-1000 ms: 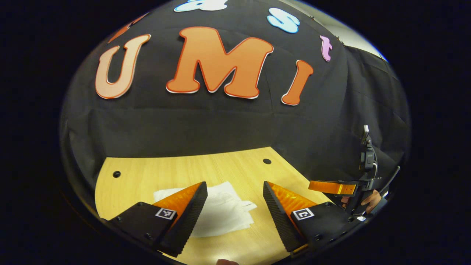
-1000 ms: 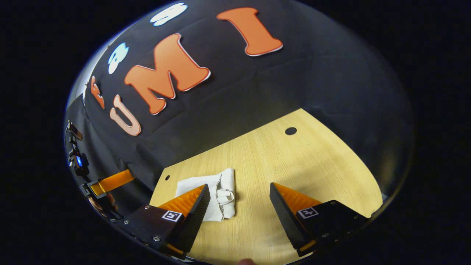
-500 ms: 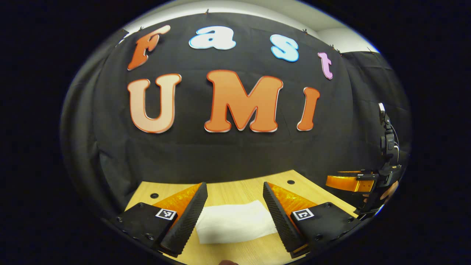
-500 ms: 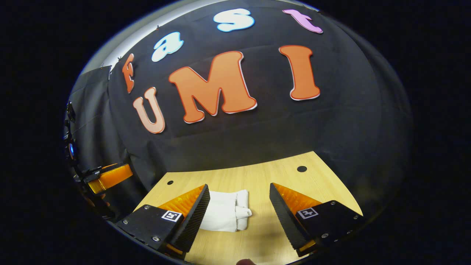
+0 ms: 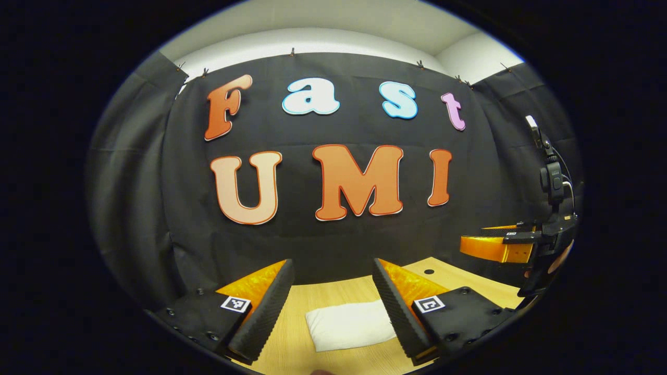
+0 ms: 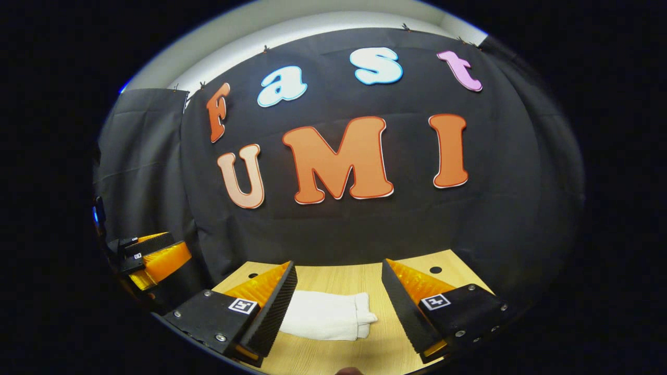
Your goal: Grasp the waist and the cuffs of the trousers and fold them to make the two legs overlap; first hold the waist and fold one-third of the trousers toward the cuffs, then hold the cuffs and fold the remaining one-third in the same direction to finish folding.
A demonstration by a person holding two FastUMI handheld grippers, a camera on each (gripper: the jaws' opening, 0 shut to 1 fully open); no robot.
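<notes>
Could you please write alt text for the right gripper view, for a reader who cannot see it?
White trousers, folded into a compact bundle, lie on a wooden table. The right gripper is open above them, holding nothing. The left gripper shows at the left edge, before the black cloth wall.

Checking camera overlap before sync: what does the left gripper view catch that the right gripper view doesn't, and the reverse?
Left gripper view: the right gripper out at the right edge, seen side-on, and a smooth folded face of the white trousers.
Right gripper view: the left gripper at the left edge, and the trousers' bunched end.
Both: the folded trousers lying on the wooden table between that camera's own open fingers, untouched, with the black cloth wall behind.
</notes>
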